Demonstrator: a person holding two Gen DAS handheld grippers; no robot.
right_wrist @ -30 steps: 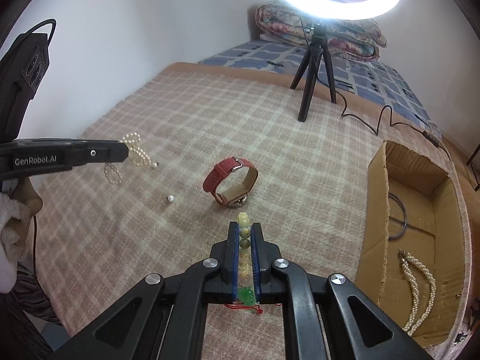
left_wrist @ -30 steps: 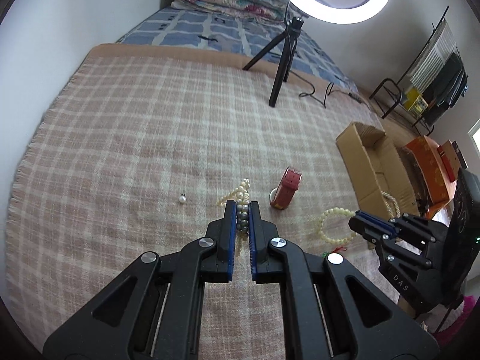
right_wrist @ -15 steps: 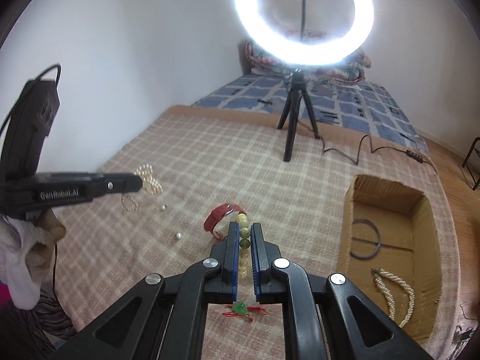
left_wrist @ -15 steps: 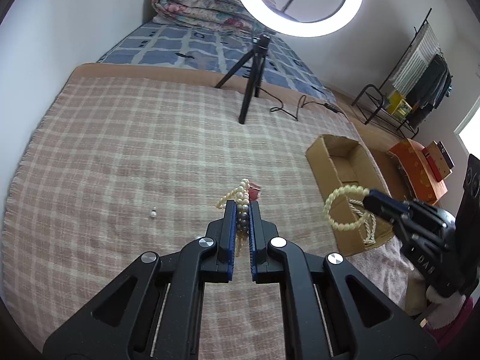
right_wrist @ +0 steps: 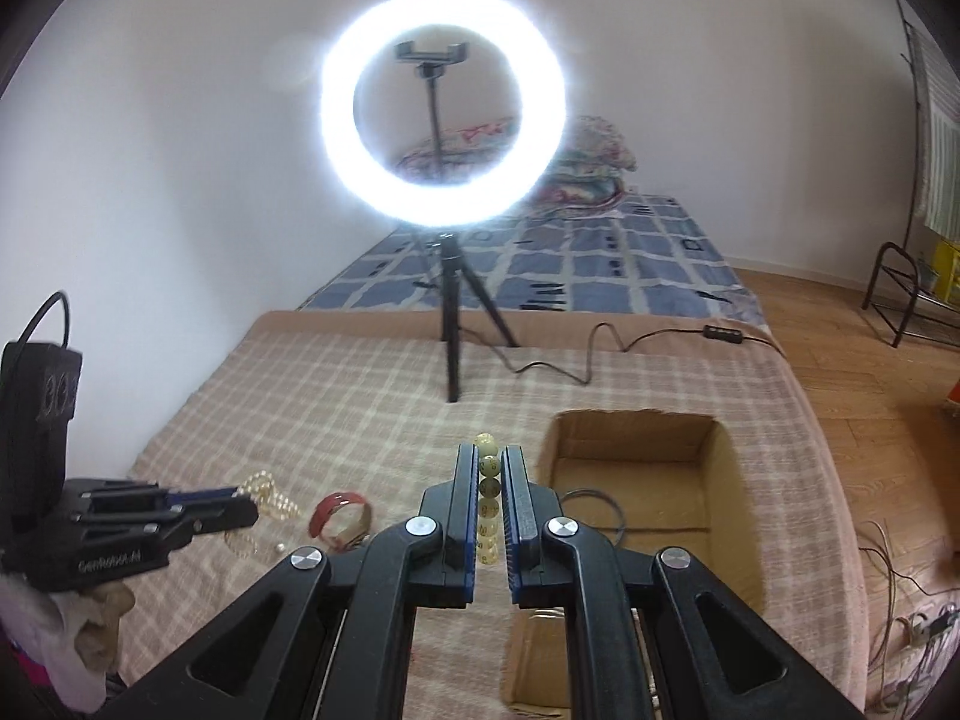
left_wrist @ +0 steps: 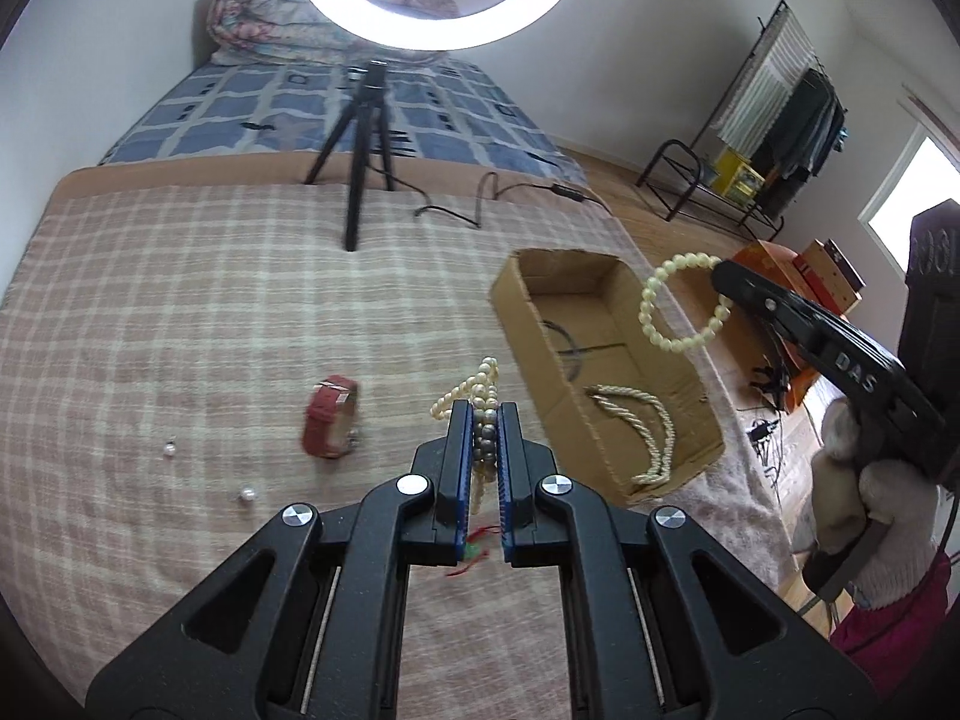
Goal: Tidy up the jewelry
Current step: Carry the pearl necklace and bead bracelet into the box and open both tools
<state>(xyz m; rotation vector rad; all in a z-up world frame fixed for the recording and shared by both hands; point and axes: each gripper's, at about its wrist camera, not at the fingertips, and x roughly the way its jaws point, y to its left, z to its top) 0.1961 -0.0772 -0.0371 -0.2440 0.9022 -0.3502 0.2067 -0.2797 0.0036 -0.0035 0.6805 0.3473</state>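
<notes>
My left gripper (left_wrist: pixel 485 414) is shut on a pearl necklace (left_wrist: pixel 474 387) and holds it above the plaid blanket, left of the cardboard box (left_wrist: pixel 522 315). My right gripper (right_wrist: pixel 489 462) is shut on a pale green bead bracelet (right_wrist: pixel 488 495); in the left wrist view the bracelet (left_wrist: pixel 654 318) hangs over the box's right side. The box holds a twisted pearl necklace (left_wrist: pixel 645 420) and a thin dark hoop (left_wrist: pixel 564 348). A red watch (left_wrist: pixel 329 423) and two loose pearls (left_wrist: pixel 246 495) lie on the blanket.
A ring light on a black tripod (left_wrist: pixel 363 138) stands at the blanket's far edge, its cable (left_wrist: pixel 480 204) trailing right. A small red and green charm (left_wrist: pixel 474 549) lies below my left gripper. Orange boxes (left_wrist: pixel 804 276) and a clothes rack (left_wrist: pixel 774 120) stand beyond the bed.
Both grippers rose and swung right toward the box. The bead bracelet now hangs over the box, and the pearl necklace is lifted well clear of the blanket.
</notes>
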